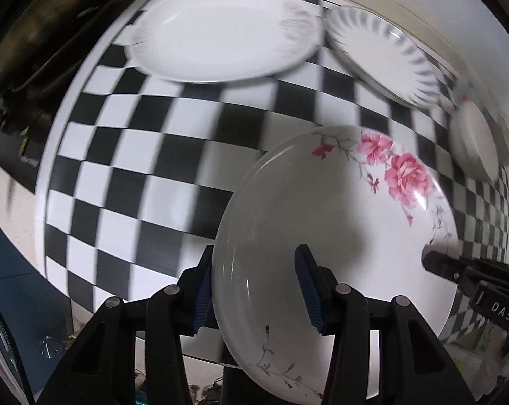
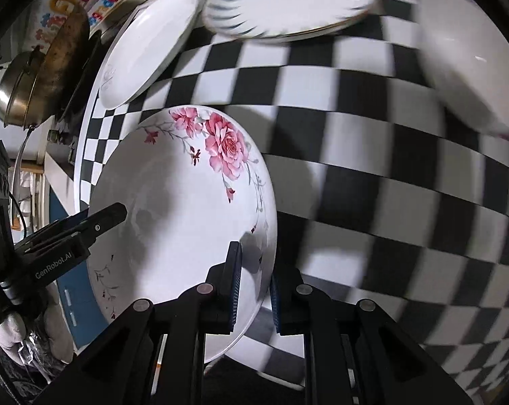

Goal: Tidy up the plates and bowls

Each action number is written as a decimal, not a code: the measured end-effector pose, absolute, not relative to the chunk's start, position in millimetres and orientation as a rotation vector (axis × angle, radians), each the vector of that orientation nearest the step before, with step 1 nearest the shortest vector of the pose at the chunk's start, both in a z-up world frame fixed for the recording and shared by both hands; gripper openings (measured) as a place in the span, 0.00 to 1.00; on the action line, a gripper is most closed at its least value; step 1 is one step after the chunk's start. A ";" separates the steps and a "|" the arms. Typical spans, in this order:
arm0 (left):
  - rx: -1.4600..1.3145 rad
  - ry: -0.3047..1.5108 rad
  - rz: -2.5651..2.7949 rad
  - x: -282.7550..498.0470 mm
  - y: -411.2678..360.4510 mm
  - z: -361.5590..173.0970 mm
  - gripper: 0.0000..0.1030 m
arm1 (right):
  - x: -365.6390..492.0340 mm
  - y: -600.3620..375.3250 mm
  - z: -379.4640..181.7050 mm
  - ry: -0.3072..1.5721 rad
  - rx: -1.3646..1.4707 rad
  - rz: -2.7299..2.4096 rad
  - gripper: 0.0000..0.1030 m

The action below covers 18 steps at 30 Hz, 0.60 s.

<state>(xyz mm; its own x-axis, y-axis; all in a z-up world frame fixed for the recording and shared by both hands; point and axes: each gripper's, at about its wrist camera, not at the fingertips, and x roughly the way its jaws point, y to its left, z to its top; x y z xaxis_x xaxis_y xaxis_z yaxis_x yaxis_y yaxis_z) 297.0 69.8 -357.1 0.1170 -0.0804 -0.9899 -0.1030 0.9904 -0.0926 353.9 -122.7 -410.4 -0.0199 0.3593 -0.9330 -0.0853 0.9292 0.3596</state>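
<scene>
A white plate with pink roses (image 1: 338, 229) is held tilted above the black-and-white checkered table (image 1: 136, 168). My left gripper (image 1: 257, 290) is shut on its left rim, one finger on each face. My right gripper (image 2: 254, 290) is shut on its opposite rim (image 2: 186, 209). Each gripper shows in the other's view, the right one (image 1: 457, 270) and the left one (image 2: 95, 222). A plain white oval plate (image 1: 224, 30) lies at the back. A blue-striped plate (image 1: 382, 54) and a white bowl (image 1: 477, 145) lie to the right.
A brass pot and a dark pan (image 2: 41, 77) stand beyond the table's left edge in the right wrist view. A cream table border (image 1: 406, 10) runs along the back. A blue cabinet (image 1: 14, 270) is below the table at the left.
</scene>
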 end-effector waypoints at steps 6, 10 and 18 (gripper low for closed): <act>-0.087 1.459 -0.047 300.6 30.5 -358.5 0.43 | 340.9 -171.1 -396.5 1.516 0.226 0.301 0.16; -0.053 1.468 -0.079 300.9 9.1 -361.1 0.43 | 334.5 -200.6 -394.6 1.510 0.262 0.270 0.16; -0.015 1.481 -0.102 320.3 -16.0 -370.0 0.43 | 328.6 -224.6 -405.8 1.512 0.300 0.234 0.16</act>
<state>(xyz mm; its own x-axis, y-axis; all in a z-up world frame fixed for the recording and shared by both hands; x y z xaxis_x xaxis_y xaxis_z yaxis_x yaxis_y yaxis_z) 320.3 -16.0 -370.0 0.0859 -0.0771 -0.9933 0.0593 0.9956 -0.0722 328.6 -224.6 -405.8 0.0481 0.3348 -0.9411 0.0341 0.9411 0.3365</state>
